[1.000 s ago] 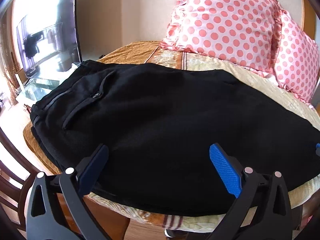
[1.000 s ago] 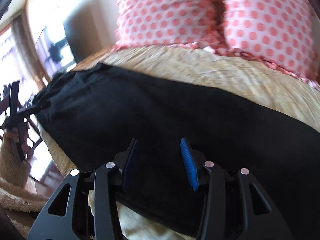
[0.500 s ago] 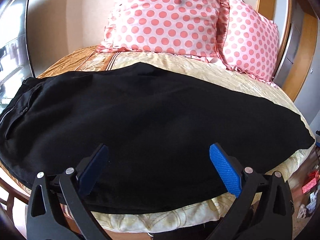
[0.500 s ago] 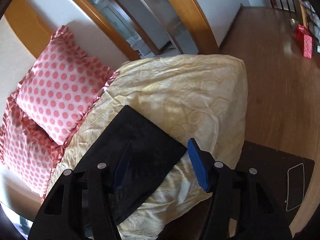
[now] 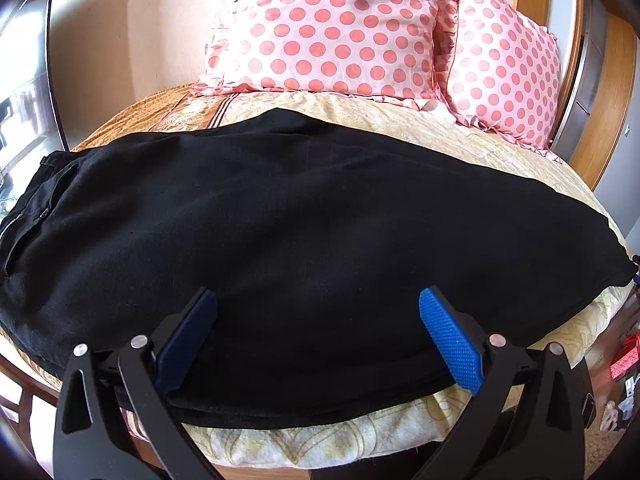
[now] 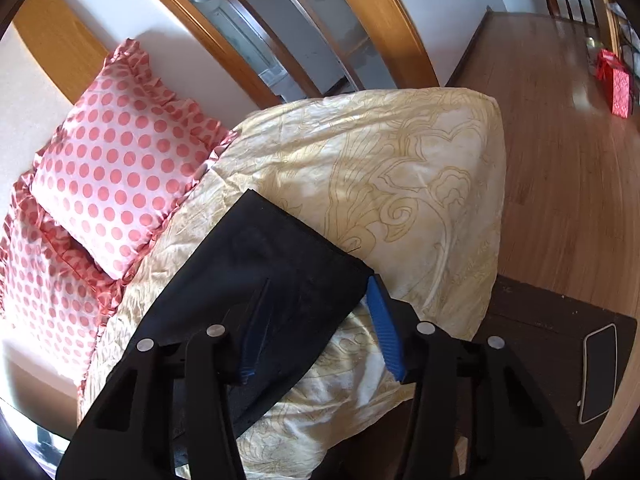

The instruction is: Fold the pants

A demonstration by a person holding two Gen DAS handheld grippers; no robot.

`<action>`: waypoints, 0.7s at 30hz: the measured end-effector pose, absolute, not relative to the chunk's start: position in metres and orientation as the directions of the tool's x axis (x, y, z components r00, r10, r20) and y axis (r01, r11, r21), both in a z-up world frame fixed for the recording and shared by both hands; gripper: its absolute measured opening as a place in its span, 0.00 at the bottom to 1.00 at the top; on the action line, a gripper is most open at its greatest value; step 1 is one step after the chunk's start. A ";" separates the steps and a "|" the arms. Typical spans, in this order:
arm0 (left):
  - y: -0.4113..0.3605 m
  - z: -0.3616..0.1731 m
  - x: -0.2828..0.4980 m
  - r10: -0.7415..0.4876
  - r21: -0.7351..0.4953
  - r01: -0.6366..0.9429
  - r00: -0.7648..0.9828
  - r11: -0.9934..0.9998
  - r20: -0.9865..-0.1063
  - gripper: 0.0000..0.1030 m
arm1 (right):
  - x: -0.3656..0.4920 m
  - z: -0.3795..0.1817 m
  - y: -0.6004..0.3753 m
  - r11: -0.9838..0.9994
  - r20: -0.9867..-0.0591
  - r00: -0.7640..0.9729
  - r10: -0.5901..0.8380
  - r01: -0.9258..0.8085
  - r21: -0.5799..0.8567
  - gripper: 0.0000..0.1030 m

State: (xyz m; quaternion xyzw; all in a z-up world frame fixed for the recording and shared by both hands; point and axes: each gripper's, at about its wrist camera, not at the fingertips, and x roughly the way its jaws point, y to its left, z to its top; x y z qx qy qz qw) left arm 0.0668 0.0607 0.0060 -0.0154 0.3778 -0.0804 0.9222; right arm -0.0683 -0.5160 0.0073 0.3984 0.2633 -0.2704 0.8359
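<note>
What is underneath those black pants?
The black pants lie spread on a cream patterned bedspread, which shows all round their edges and past the leg end. Whatever lies beneath the cloth itself, or between its layers, is covered and cannot be seen.

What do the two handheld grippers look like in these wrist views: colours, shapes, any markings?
Both match. The left gripper and right gripper each have two glossy black plastic fingers with triangular cut-outs and round silver rivets. The finger pads are blue with a fine knurled texture. No cables, labels, hands or sleeves show.

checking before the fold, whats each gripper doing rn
left gripper: open, holding nothing, over the black pants
right gripper: closing around the pants' hem corner, not gripping yet
</note>
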 end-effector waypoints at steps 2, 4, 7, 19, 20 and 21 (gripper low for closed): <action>0.061 0.006 0.066 -0.160 -0.086 0.140 0.704 0.986 -0.692 0.98 | -0.069 0.006 -0.517 0.529 -0.642 0.726 -0.247 0.656 0.538 0.48; 0.061 0.005 0.066 -0.163 -0.088 0.142 0.705 0.986 -0.690 0.98 | -0.070 0.004 -0.519 0.519 -0.631 0.735 -0.248 0.651 0.555 0.41; 0.062 0.005 0.066 -0.163 -0.088 0.142 0.707 0.986 -0.688 0.98 | -0.070 -0.003 -0.522 0.508 -0.622 0.748 -0.232 0.639 0.578 0.19; 0.061 0.005 0.066 -0.161 -0.085 0.141 0.707 0.986 -0.689 0.98 | -0.036 0.039 -0.491 0.542 -0.361 0.932 0.022 0.292 0.788 0.15; 0.061 0.004 0.066 -0.160 -0.083 0.142 0.707 0.986 -0.688 0.98 | -0.027 0.044 -0.483 0.549 -0.345 0.936 0.062 0.257 0.795 0.15; 0.061 0.005 0.066 -0.159 -0.082 0.143 0.707 0.986 -0.689 0.98 | -0.015 0.050 -0.473 0.559 -0.332 0.937 0.110 0.217 0.800 0.15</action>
